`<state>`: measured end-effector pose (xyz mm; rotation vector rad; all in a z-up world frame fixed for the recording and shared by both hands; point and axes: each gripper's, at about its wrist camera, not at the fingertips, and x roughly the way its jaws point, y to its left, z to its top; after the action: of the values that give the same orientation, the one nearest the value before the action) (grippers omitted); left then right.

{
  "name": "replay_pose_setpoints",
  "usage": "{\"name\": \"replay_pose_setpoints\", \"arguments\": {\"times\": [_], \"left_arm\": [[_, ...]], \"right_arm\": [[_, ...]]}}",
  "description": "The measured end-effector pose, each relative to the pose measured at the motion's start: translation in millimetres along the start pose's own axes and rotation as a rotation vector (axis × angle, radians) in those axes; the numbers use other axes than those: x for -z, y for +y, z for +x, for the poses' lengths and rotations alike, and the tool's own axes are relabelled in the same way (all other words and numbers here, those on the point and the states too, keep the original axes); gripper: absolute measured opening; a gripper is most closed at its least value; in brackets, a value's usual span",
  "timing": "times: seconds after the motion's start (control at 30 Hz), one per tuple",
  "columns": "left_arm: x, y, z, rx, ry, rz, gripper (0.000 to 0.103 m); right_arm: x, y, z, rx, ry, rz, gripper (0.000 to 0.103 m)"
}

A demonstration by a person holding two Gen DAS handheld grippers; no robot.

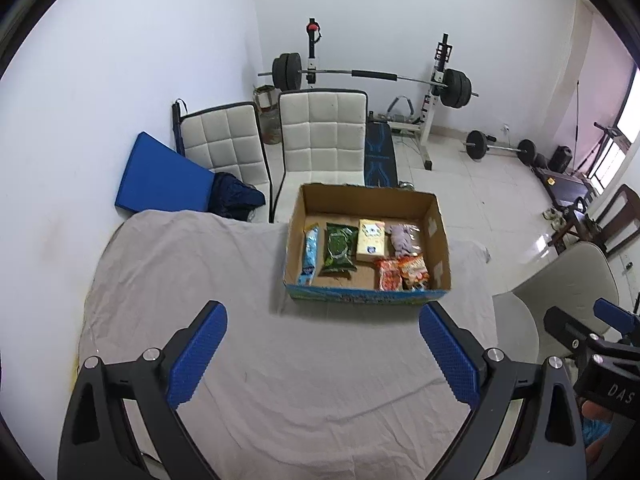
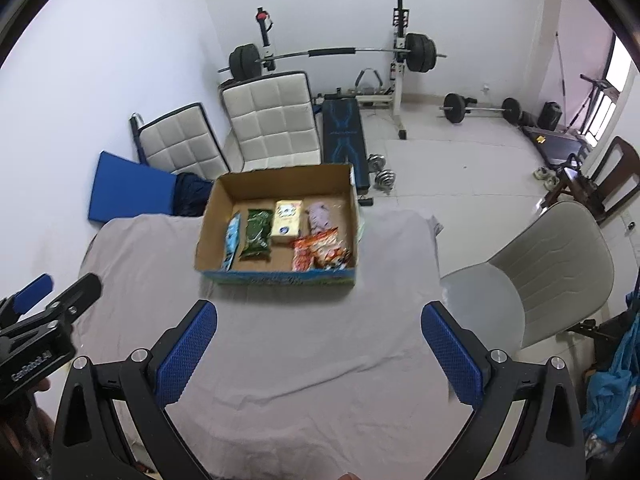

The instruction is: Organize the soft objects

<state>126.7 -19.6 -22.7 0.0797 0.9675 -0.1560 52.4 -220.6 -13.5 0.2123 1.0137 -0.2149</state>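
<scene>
An open cardboard box [image 1: 438,236] [image 2: 208,224] stands at the far side of the cloth-covered table [image 1: 224,280] [image 2: 320,340]. Inside lie a light blue packet [image 1: 310,256] [image 2: 232,244], a dark green packet [image 1: 339,247] [image 2: 256,233], a cream carton [image 1: 372,239] [image 2: 286,218], a pale purple soft item [image 1: 402,238] [image 2: 318,218] and orange-red snack packets [image 1: 402,272] [image 2: 320,254]. My left gripper [image 1: 322,316] hangs open above the near cloth, holding nothing. My right gripper [image 2: 320,314] is open too and holds nothing. Each gripper shows at the edge of the other's view.
Two white padded chairs [image 1: 320,136] [image 2: 272,120] and a blue mat [image 1: 160,178] stand behind the table. A grey shell chair [image 2: 540,272] sits at the right. A barbell rack [image 1: 368,76], a bench and loose weights fill the tiled floor beyond.
</scene>
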Motion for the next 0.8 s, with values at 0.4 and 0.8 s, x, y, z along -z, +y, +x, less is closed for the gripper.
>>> {"name": "replay_pose_setpoints", "arguments": {"times": [0.4, 0.8], "left_arm": [[-15.6, 1.7, 25.3, -0.036, 0.006, -0.008, 0.099], [-20.8, -4.1, 37.1, -0.042, 0.023, 0.006, 0.099]], "right_arm": [[-20.9, 2.2, 30.1, 0.005, 0.034, 0.000, 0.103], [-27.8, 9.1, 48.2, 0.034, 0.046, -0.027, 0.103]]}}
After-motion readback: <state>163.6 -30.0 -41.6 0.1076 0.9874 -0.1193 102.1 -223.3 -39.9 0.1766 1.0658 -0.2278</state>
